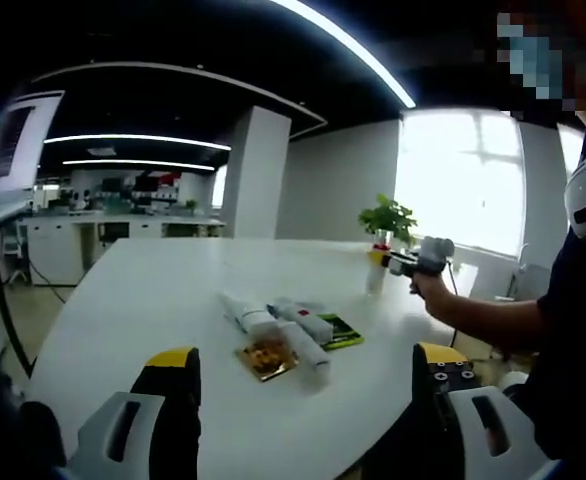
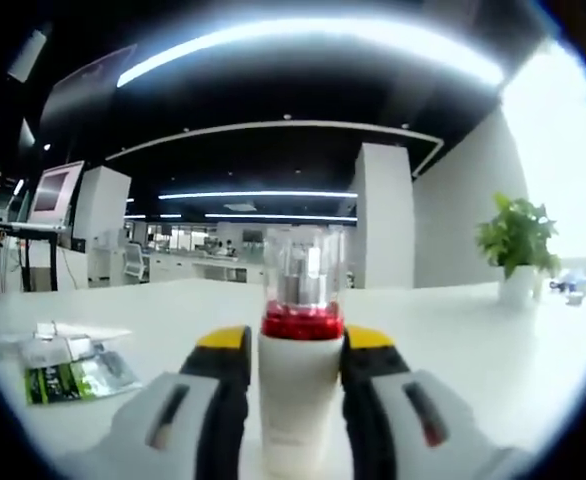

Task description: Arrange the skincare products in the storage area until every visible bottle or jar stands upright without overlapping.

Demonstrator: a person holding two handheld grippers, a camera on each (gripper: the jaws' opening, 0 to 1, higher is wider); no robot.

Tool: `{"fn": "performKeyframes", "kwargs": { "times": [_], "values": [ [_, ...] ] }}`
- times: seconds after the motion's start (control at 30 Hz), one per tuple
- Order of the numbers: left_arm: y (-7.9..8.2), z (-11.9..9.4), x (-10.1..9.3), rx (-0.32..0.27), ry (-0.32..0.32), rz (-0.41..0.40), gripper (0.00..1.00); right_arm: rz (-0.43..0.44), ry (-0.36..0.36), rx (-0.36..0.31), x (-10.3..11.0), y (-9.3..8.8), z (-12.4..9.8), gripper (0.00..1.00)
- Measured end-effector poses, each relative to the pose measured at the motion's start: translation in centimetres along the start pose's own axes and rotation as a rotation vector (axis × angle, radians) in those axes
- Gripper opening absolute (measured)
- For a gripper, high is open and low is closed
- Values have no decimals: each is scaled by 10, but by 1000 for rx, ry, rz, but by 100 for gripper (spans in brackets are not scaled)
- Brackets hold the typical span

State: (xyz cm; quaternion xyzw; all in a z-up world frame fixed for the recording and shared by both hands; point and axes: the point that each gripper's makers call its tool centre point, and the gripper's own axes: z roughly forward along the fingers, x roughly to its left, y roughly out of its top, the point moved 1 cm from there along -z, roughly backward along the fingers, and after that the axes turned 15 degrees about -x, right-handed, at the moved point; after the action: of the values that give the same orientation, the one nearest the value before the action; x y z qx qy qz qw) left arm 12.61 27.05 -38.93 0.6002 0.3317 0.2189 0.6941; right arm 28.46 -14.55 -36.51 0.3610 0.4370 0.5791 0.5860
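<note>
An open office with ceiling light strips held a large white table (image 1: 153, 290). A potted plant (image 2: 518, 245) stood on it, and tubes (image 1: 283, 335) lay clustered mid-table. The right gripper (image 2: 295, 375) pinched a red-collared white bottle (image 2: 298, 400) upright; the left gripper (image 1: 303, 385) hovered, jaws spread.

The table (image 1: 153, 300) is plain white. The bottle (image 2: 301, 390) has a white body, a red collar and a clear cap over silver. Both the right gripper (image 2: 295, 370) and the left gripper (image 1: 308, 375) have black jaws with yellow tips on pale grey bodies. A flat packet (image 1: 340, 331) is green and black; another (image 1: 266, 357) is amber-gold. The plant (image 2: 518, 238) is green in a white pot.
</note>
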Motion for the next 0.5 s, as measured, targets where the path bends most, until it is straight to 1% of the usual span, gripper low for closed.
{"fn": "performKeyframes", "kwargs": {
  "times": [0.17,0.23,0.3,0.33,0.37,0.43,0.47,0.5],
  "values": [
    [0,-1,1,-4,3,-2,90,18,-4,47,0,-12,-2,43],
    [1,-1,1,-12,5,0,93,27,-5,45,0,-12,-3,47],
    [4,0,1,-29,6,4,95,47,-8,57,1,-15,-4,56],
    [5,0,1,-34,5,3,96,74,-21,65,0,-18,-5,60],
    [5,0,1,-36,6,2,97,83,-31,70,-1,-20,-5,67],
    [4,0,1,-32,8,7,98,117,-70,100,-5,-26,-8,78],
    [4,1,1,-33,8,10,99,118,-74,102,-6,-27,-8,83],
    [4,1,1,-36,9,13,99,119,-78,104,-7,-27,-9,86]
  ]
}}
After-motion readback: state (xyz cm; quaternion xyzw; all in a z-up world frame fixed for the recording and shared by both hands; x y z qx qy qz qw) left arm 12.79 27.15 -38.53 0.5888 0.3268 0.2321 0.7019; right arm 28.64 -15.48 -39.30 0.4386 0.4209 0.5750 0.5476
